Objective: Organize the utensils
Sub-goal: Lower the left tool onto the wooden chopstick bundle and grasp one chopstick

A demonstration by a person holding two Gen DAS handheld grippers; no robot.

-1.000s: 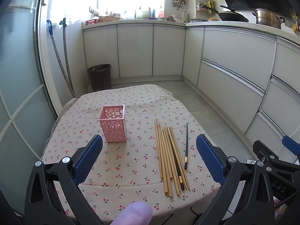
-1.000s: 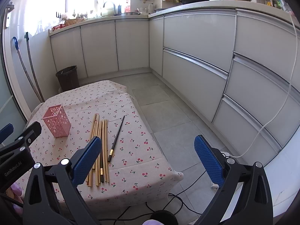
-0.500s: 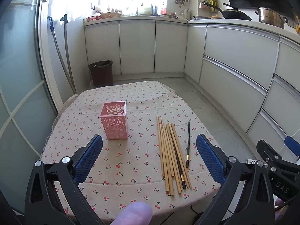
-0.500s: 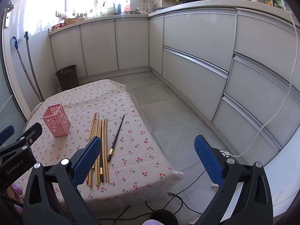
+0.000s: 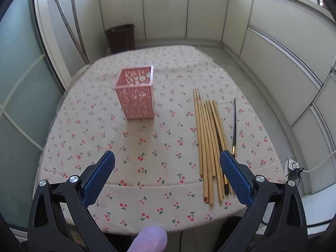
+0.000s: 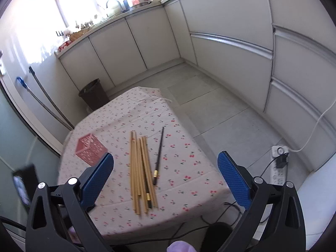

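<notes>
A pink perforated holder (image 5: 136, 95) stands upright on the cherry-print tablecloth (image 5: 147, 147); it also shows in the right wrist view (image 6: 89, 150). A bundle of several wooden chopsticks (image 5: 209, 142) lies to its right, with one black chopstick (image 5: 234, 126) apart beside it. In the right wrist view the bundle (image 6: 139, 172) and the black chopstick (image 6: 159, 153) lie ahead. My left gripper (image 5: 167, 178) is open and empty above the table's near edge. My right gripper (image 6: 166, 180) is open and empty, above the near edge, right of the bundle.
A brown waste bin (image 5: 120, 37) stands on the floor behind the table, with two mop handles (image 5: 69, 25) leaning at the left. White cabinets (image 6: 231, 48) run along the back and right. A power strip (image 6: 278, 163) with cables lies on the floor at the right.
Both grippers have moved forward and tilted down towards the table. The holder and chopsticks have not moved.
</notes>
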